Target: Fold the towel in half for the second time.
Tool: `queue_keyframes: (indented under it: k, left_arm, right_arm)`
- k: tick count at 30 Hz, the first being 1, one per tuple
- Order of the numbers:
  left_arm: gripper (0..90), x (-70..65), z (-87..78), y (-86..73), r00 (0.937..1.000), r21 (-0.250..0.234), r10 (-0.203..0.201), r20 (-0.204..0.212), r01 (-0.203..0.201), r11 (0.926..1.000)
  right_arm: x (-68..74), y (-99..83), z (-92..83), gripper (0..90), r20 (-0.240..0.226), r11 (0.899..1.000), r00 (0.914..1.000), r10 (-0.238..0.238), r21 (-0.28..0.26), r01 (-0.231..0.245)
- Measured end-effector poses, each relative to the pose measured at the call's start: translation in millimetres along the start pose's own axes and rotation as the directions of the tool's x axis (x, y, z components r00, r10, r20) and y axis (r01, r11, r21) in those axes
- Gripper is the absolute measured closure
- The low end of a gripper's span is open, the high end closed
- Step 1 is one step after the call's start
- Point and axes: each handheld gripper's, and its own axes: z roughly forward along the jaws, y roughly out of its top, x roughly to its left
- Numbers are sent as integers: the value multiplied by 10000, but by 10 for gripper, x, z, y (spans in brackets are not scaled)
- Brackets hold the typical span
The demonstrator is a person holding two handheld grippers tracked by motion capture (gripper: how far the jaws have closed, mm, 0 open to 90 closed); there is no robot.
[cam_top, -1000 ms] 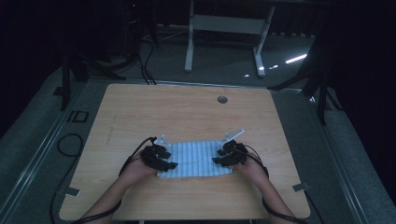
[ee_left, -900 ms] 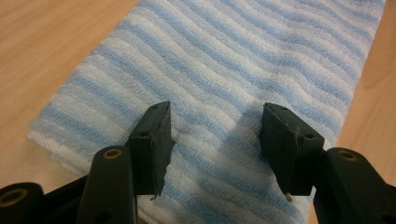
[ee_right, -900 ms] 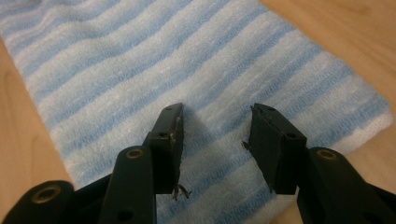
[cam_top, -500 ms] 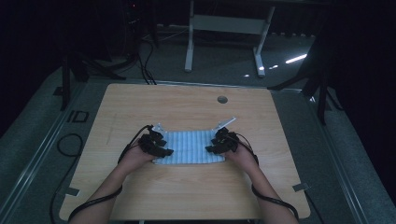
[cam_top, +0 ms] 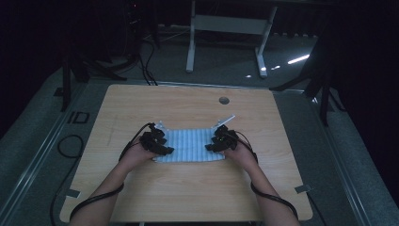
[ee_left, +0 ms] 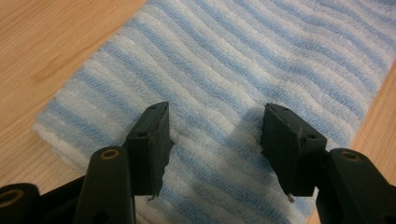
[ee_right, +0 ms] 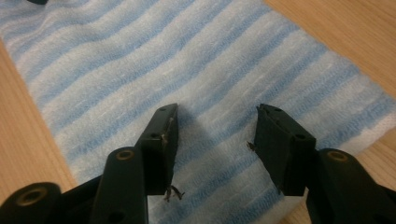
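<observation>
Both hands are sitting closer together than a second ago, the cloth (cam_top: 189,145) between them now narrower. Left gripper (ee_left: 214,137) is hovering with jaws apart over the cloth's left end, gripping nothing. Right gripper (ee_right: 215,135) has just been opening, jaws spread above the right end, cloth lying flat mid-table (cam_top: 188,197).

Both grippers, left gripper (cam_top: 159,142) and right gripper (cam_top: 217,142), are black with ribbed pads, brass-ringed screw holes, trailing black cables; forearms bare.
</observation>
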Motion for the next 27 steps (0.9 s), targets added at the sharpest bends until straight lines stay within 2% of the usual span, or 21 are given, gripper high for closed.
queue_keyframes:
  k: [6, 7, 8, 9, 10, 11, 12, 14, 15, 17, 19, 21, 22, 27]
  left_arm:
    - [361, -26, -30, -4, 9998, -193, -176, 70, 177, 9997]
    - [326, -36, -48, -7, 9997, -306, -190, 144, 194, 9993]
    - [279, -44, -68, -9, 9995, -396, -224, 234, 233, 9989]
    - [271, -57, -85, -12, 9993, -500, -282, 263, 295, 9983]
    - [195, -69, -101, -18, 9990, -590, -251, 357, 272, 9979]
    - [166, -84, -112, -24, 9988, -622, -253, 415, 279, 9977]
    - [162, -95, -121, -31, 9988, -632, -249, 411, 275, 9976]
    - [158, -119, -139, -52, 9991, -740, -265, 339, 290, 9968]
    - [135, -127, -145, -62, 9989, -785, -320, 329, 345, 9963]
    - [122, -146, -162, -84, 9990, -921, -345, 281, 370, 9951]
    - [72, -165, -174, -102, 9992, -928, -388, 71, 393, 9949]
    - [57, -166, -180, -130, 9979, -909, -475, 442, 514, 9945]
    - [16, -165, -182, -145, 9975, -921, -501, 496, 545, 9943]
    - [15, -179, -228, -245, 9981, -1386, -596, 137, 609, 9885]
  right_arm:
    - [29, 19, -18, 377, -168, 9999, 9998, -83, 124, 85]
    - [44, 22, -28, 361, -157, 9998, 9997, -186, 121, 187]
    - [58, 24, -40, 332, -119, 9998, 9997, -193, 75, 194]
    - [66, 23, -50, 293, -172, 9998, 9997, -181, -26, 181]
    - [83, 13, -72, 222, -171, 9994, 9993, -334, -125, 332]
    - [81, 10, -80, 194, -215, 9994, 9995, -233, -251, 227]
    - [72, 4, -87, 192, -362, 9992, 9993, -106, -384, 92]
    - [77, -3, -94, 166, -349, 9988, 9993, -132, -470, 116]
    - [91, -15, -111, 139, -154, 9979, 9996, -219, -612, 209]
    - [93, -22, -123, 136, -186, 9969, 9996, -199, -770, 184]
    - [103, -37, -156, 126, -4, 9950, 9998, -213, -977, 211]
    - [100, -51, -189, 124, -18, 9936, 9998, -175, -1115, 172]
    - [104, -65, -221, 124, -38, 9924, 9998, -212, -1212, 206]
    - [123, -134, -279, 124, 66, 9894, 9996, -259, -1429, 266]
